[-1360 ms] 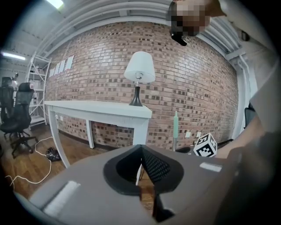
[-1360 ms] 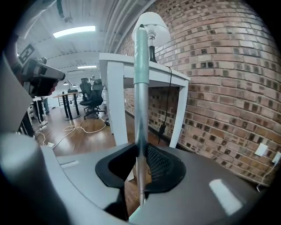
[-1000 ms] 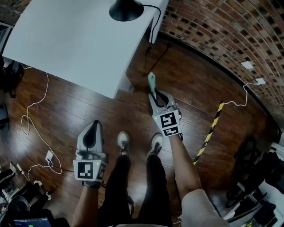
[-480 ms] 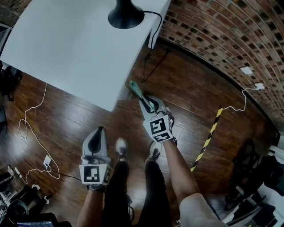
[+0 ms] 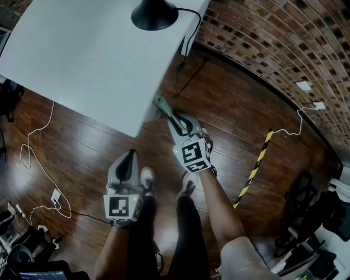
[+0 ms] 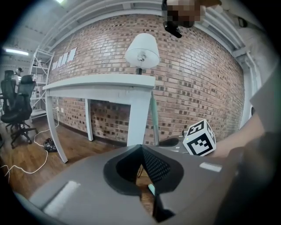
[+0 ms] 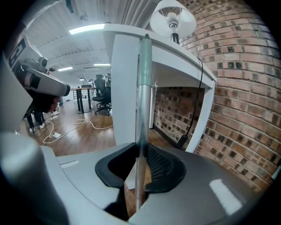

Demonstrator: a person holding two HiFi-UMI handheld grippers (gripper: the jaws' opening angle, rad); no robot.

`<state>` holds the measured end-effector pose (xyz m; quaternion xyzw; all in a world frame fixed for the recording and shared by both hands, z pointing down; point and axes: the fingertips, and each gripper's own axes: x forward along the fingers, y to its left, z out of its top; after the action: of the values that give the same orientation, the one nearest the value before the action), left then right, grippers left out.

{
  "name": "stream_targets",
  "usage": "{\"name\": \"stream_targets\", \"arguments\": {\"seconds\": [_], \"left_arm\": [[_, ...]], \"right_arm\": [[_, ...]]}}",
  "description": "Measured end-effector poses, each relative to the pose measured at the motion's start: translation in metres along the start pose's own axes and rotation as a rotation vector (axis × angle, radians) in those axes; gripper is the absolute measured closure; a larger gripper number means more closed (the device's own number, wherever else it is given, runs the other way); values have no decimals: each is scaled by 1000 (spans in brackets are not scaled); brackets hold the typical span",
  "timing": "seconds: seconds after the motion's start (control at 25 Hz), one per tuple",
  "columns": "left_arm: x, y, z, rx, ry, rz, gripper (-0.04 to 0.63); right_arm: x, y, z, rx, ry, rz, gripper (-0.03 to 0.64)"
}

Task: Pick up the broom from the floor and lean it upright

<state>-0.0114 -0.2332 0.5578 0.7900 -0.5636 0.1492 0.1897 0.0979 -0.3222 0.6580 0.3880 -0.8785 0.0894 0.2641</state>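
**Broom upright at the tabletop's corner**

The right tongs pinch the broom by its silver handle. The handle stands nearly upright just in front of the white leg under the tabletop, green tip up by the corner. Whether it touches the edge I cannot tell. The left tongs are pressed together on nothing, above the wooden floor beside the person's shoes. A black lamp stands on the tabletop.

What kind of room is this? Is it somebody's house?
Probably an office or workshop, not a house. There is a bare brick wall, a big white table with a lamp on it, and rolling office chairs farther back.
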Motion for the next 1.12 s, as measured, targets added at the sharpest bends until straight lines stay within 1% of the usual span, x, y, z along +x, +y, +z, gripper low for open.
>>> {"name": "stream_targets", "arguments": {"seconds": [0.08, 0.2, 0.32, 0.4, 0.64, 0.84, 1.0, 1.12], "left_arm": [[5, -1, -3, -3, 3, -1, 594], [11, -2, -5, 9, -16, -8, 594], [12, -6, -7, -9, 11, -17, 594], [12, -5, -8, -6, 9, -17, 594], [8, -1, -12, -17, 11, -9, 594], [6, 2, -16, -1, 1, -7, 594], [4, 1, -21, 3, 7, -8, 594], [3, -2, -23, -23, 36, -8, 594]], "right_arm": [[1, -2, 0, -7, -2, -5, 526], [3, 1, 1, -39, -4, -3, 519], [2, 5, 1, -101, -7, -1, 509], [3, 5, 2, -123, -11, -4, 505], [4, 2, 6, -117, -29, -24, 497], [8, -3, 4, -96, -30, -20, 492], [11, -5, 4, -106, -27, -14, 488], [12, -6, 3, -102, -24, -14, 482]]}}
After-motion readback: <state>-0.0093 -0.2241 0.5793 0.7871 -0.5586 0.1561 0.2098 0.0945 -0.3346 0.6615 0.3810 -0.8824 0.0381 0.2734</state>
